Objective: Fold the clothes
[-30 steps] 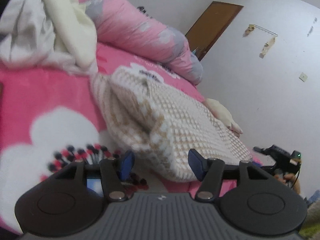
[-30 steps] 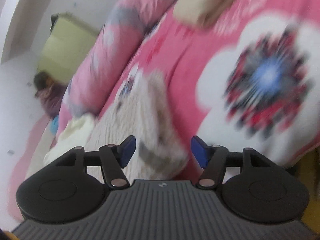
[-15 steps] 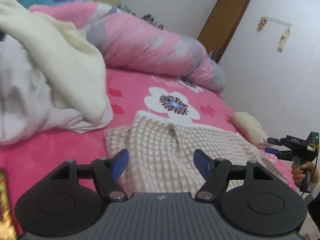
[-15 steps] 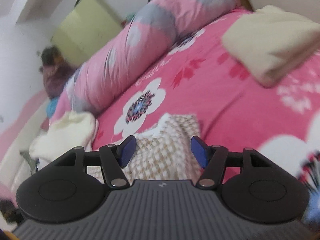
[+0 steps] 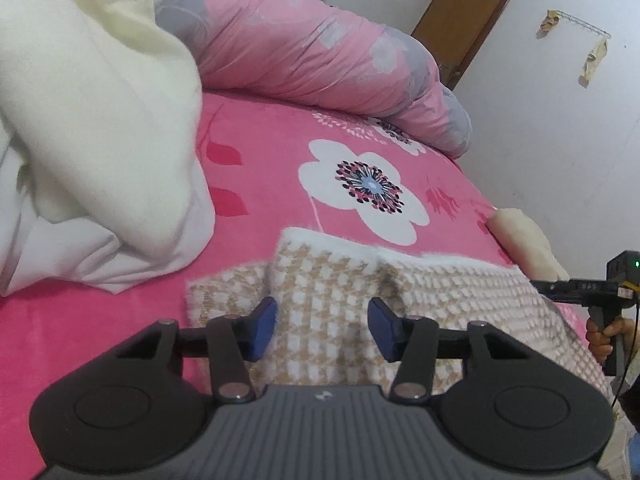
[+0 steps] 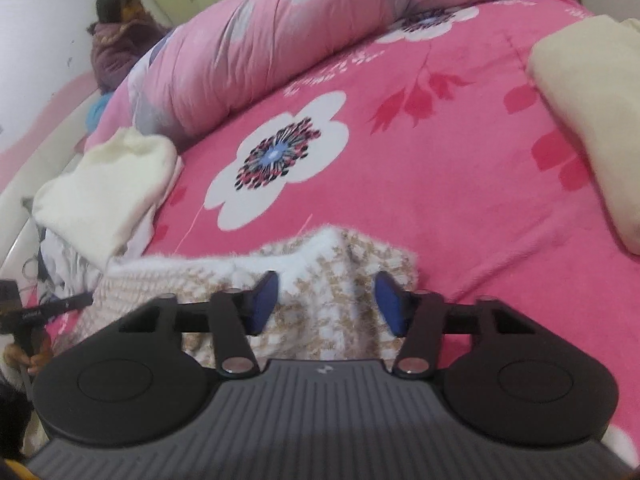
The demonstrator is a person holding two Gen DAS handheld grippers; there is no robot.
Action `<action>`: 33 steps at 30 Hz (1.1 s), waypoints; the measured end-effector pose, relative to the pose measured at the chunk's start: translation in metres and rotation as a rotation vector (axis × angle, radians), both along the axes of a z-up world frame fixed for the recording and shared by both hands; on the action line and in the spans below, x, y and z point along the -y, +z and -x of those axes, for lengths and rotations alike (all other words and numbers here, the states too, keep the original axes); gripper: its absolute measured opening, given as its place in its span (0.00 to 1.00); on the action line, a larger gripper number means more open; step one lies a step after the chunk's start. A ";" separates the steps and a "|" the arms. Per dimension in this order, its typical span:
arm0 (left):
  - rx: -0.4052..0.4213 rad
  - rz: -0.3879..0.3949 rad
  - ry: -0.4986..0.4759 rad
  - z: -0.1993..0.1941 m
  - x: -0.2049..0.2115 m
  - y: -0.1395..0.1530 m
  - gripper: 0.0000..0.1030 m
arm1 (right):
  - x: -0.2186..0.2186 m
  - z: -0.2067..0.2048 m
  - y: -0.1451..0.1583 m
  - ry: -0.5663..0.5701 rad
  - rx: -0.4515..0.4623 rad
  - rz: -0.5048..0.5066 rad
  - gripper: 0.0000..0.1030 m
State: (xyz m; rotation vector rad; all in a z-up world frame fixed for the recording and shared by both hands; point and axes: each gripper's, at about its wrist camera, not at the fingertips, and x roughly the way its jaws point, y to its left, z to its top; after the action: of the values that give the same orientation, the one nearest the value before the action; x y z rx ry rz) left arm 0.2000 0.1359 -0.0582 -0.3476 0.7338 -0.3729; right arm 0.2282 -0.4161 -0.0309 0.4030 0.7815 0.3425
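Left gripper (image 5: 322, 330): jaws wide apart, holding nothing, over the near left part of one checked sweater (image 5: 332, 280). Right gripper (image 6: 326, 300): jaws equally wide, empty, over its near right part. The sweater lies on one pink bedspread (image 6: 440, 168). Far side: one rolled quilt (image 5: 320, 48); left: one cream clothes pile (image 5: 100, 140); right: one folded cream garment (image 6: 592, 112).

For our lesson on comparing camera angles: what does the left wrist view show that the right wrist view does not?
Only the left wrist view shows the brown door and wall hooks. Only the right wrist view shows a seated person by the far wall. Both show the checked sweater on the pink floral bedspread, the rolled quilt, and an open gripper: left gripper, right gripper.
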 end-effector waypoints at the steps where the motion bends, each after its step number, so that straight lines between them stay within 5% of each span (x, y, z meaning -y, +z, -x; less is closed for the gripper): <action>1: -0.003 0.010 0.002 -0.001 -0.002 -0.001 0.48 | -0.001 -0.004 -0.002 0.012 -0.006 0.008 0.16; 8: -0.048 -0.005 -0.027 -0.010 0.005 -0.008 0.47 | -0.004 0.005 0.004 0.011 0.074 0.026 0.11; 12: -0.026 -0.053 -0.012 -0.007 0.013 0.000 0.09 | -0.012 0.005 0.002 0.001 0.079 0.069 0.08; 21: 0.203 0.018 0.091 0.039 -0.008 0.045 0.06 | -0.007 0.048 0.067 -0.043 0.357 -0.031 0.07; 24: 0.199 0.019 0.114 0.041 -0.014 0.044 0.06 | -0.011 0.048 0.077 -0.030 0.421 -0.037 0.07; 29: 0.074 -0.014 0.150 0.015 -0.012 0.008 0.07 | -0.009 0.008 0.032 -0.054 0.294 -0.005 0.07; 33: 0.115 -0.022 0.149 0.016 -0.010 0.017 0.07 | -0.003 -0.009 0.006 -0.089 0.214 -0.036 0.07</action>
State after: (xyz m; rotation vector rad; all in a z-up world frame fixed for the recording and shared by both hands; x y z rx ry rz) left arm 0.1839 0.1464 -0.0415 -0.3549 0.5949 -0.2413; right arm 0.2375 -0.4134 -0.0249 0.4261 0.5479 0.3114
